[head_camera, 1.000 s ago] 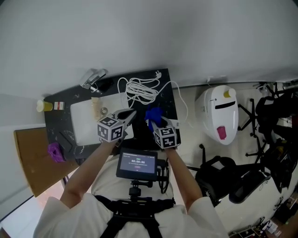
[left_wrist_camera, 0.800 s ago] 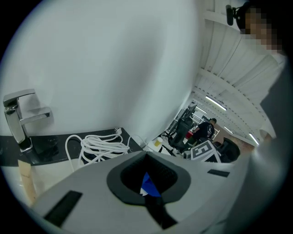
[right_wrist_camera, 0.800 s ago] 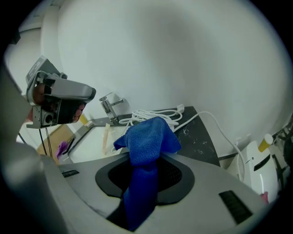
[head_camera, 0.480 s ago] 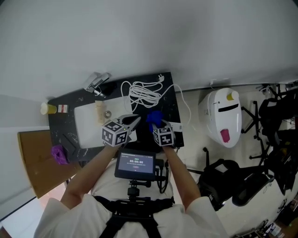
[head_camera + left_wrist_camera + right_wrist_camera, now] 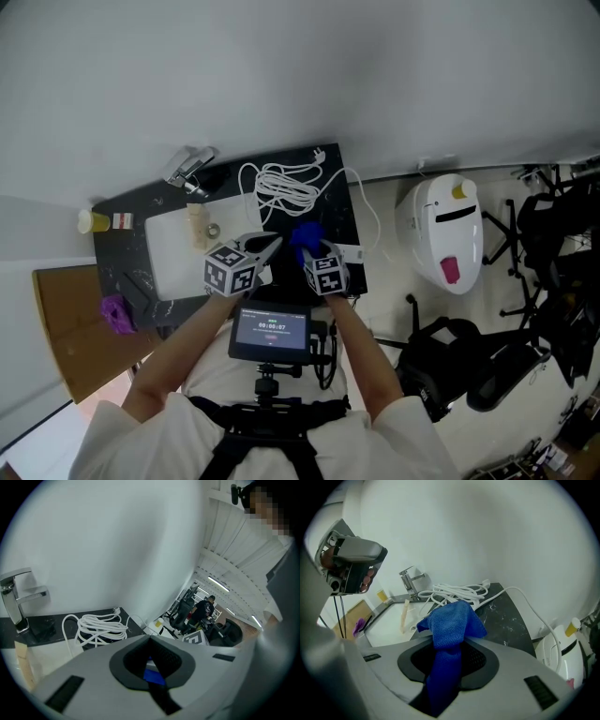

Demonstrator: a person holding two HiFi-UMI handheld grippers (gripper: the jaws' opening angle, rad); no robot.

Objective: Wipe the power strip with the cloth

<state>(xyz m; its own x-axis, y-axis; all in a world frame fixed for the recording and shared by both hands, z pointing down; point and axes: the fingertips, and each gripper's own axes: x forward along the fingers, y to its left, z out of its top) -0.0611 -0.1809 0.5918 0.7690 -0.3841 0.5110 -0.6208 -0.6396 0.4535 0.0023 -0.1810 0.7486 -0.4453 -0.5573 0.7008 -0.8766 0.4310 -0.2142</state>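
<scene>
The person wears a white short-sleeved shirt under black harness straps at six o'clock in the head view, with a black chest monitor and looped black cables toward twelve of them. The left gripper and right gripper are light grey with black-padded jaws, and each carries a cube of black-and-white square markers at its six o'clock end.

Coiled cable lying beside the sink
It is resting on the countertop, right of the sink, with the faucet behind.
</scene>
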